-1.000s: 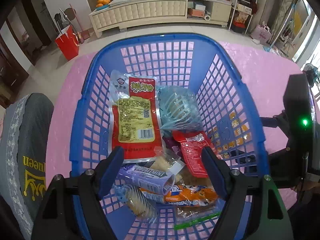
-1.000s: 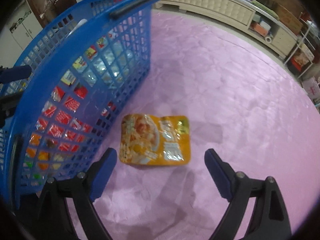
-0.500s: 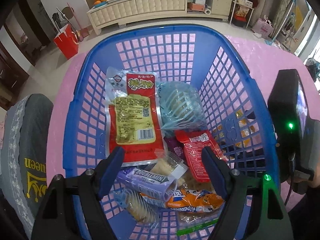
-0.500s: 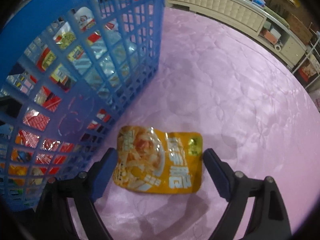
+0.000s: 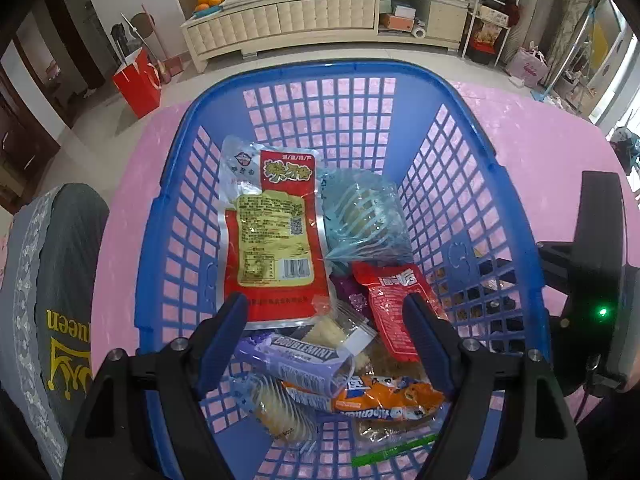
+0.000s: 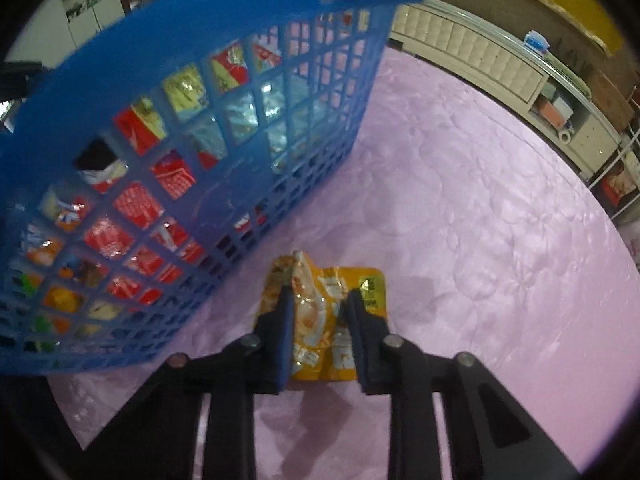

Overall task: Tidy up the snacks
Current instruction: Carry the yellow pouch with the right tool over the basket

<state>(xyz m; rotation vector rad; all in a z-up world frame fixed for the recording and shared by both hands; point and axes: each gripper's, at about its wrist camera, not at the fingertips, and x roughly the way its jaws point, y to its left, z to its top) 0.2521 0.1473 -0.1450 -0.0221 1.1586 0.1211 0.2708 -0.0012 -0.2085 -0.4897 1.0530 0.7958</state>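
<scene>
Jaws narrower now — yellow packet (image 6: 320, 312) between (pinched, crumpled)

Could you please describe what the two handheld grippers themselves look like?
Both the left gripper and the right gripper share a design: black angular frames with silver bolts and two blue ridged fingers. A green light glows on the black unit nearby.
</scene>
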